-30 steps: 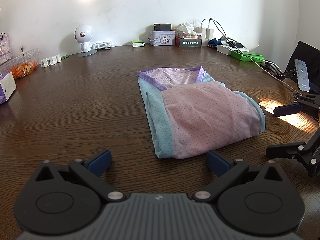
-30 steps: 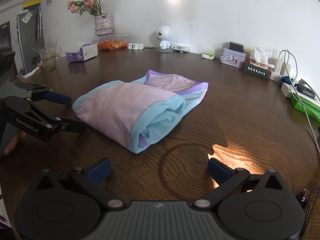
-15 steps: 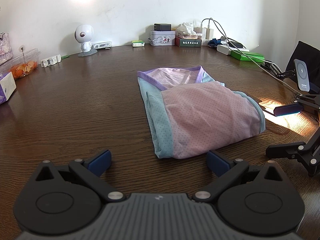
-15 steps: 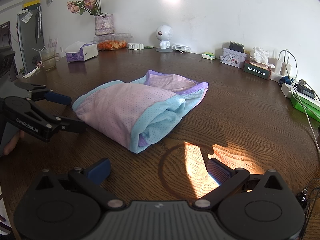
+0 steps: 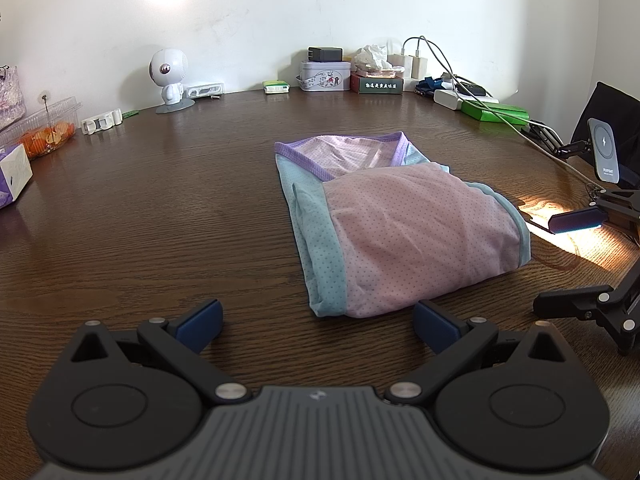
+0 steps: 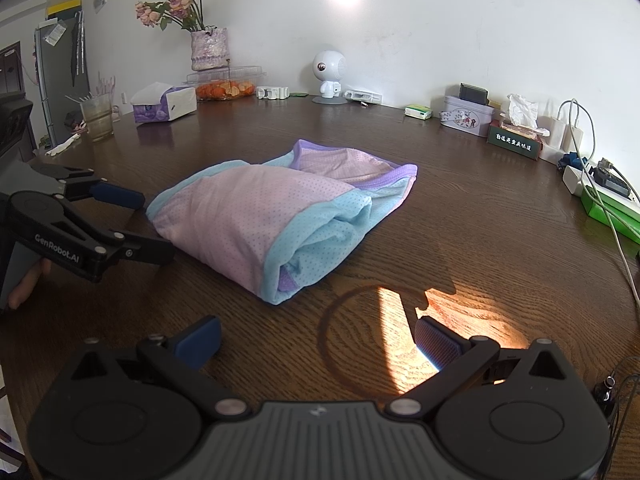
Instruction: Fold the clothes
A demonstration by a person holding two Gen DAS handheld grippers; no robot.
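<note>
Pink mesh with teal and purple trim, the garment (image 5: 400, 224) lies folded at the middle of the worktop (image 5: 160, 220), at about one o'clock from the left hand-held gripper (image 5: 318, 316). Both it and the right hand-held gripper (image 6: 318, 338) gape wide, holding nothing. The fabric looks light, limp and slippery; I would pinch a banded hem, gathering all layers.

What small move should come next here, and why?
Probably a pull-back of both grippers. The garment already lies folded in a compact bundle on the table, and the left gripper and right gripper are both open, empty and clear of it.
</note>
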